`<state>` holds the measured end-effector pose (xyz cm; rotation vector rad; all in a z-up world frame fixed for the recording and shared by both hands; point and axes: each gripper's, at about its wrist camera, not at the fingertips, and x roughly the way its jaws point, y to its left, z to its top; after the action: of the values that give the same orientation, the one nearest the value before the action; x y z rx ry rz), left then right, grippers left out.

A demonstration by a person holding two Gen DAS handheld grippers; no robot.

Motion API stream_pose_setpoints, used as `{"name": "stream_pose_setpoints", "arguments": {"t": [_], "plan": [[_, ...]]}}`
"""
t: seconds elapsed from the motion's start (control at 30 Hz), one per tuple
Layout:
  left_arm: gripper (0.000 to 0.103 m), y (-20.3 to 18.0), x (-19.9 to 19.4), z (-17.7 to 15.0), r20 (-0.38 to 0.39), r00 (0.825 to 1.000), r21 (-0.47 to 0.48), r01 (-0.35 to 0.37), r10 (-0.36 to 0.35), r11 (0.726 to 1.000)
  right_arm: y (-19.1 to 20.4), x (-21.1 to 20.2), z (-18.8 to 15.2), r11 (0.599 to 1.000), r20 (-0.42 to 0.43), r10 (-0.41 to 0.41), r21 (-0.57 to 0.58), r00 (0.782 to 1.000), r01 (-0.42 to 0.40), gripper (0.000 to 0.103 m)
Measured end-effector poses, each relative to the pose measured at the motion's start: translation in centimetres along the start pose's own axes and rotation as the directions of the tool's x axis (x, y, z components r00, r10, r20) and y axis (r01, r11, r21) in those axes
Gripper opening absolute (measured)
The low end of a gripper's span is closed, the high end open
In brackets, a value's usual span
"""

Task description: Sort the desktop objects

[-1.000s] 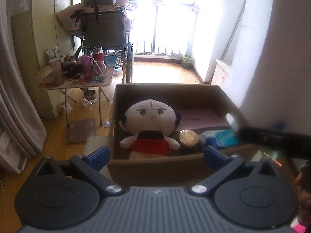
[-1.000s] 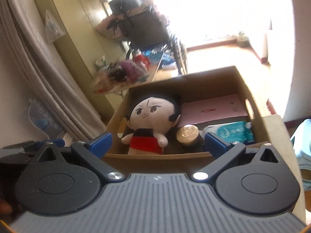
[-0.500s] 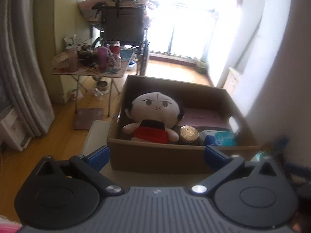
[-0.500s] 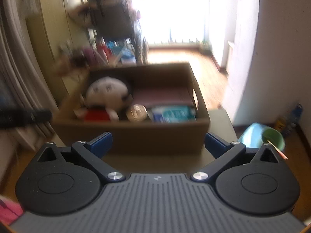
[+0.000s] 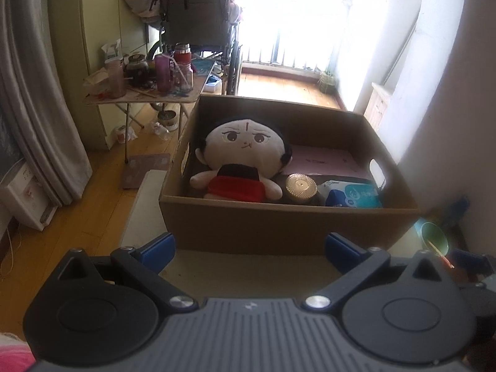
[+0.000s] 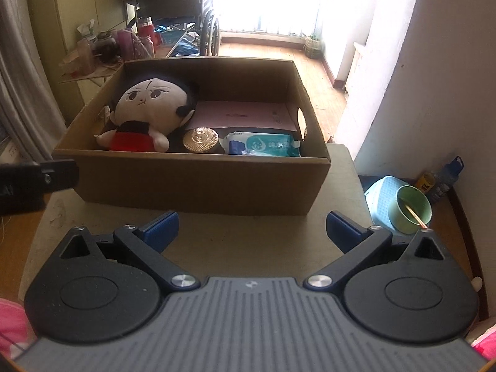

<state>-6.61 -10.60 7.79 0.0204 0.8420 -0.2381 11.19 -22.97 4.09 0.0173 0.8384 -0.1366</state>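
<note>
**Both claws spread and empty, short of the cardboard box**

Left claw [image 5: 249,249]: jaws spread wide, nothing between the blue fingertips [image 5: 158,246]. Held above the near part of the surface [image 5: 248,271], facing the front wall of the cardboard box [image 5: 285,229]. No contact with the box.

Right claw [image 6: 251,228]: jaws likewise spread wide, nothing gripped. Positioned over the bare front area of the surface, near the box's front wall but apart from it. Part of the other claw visible at the left edge of the right wrist view, level with the box's near left corner.

Box: open-topped, resting on the surface, hand-hole cut in the right wall.

Contents, left to right:
- Plush doll [image 6: 145,114] with dark hair and red garment, leaning in the left half, head toward the back wall.
- Round gold-lidded jar [image 6: 200,139], just beside the doll's arm, near the front wall.
- Blue-and-white tissue pack [image 6: 263,145], lying flat in the front right corner, just beside the jar.
- Pink flat sheet or folder [image 6: 245,114], lying behind the jar and the pack, reaching toward the right wall.

Off the surface, lower right: green cup [image 6: 414,206] with a thin stick inside, standing against a light-blue basket [image 6: 379,190] on the floor.

Background: cluttered folding table [image 5: 145,93] and a wheelchair [image 5: 198,21] near the bright window.
</note>
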Motion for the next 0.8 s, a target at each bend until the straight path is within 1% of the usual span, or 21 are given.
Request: {"name": "stream_pose_setpoints", "arguments": {"t": [0.23,0.47,0.8], "plan": [[0.103,-0.1,0.6,0.0,-0.028,0.999,-0.013,-0.024,0.024,1.000,0.2,0.7,0.2,1.000,-0.019,0.006,-0.001,1.000,-0.006,0.102],[0.103,-0.4,0.8,-0.1,-0.036,0.999,0.004,-0.025,0.025,1.000,0.1,1.1,0.1,1.000,-0.036,0.008,0.006,0.999,-0.008,0.102],[0.103,-0.6,1.6,-0.3,-0.056,0.998,0.005,-0.025,0.025,1.000,0.0,1.7,-0.1,1.000,-0.056,0.004,0.016,0.998,-0.003,0.102]]}}
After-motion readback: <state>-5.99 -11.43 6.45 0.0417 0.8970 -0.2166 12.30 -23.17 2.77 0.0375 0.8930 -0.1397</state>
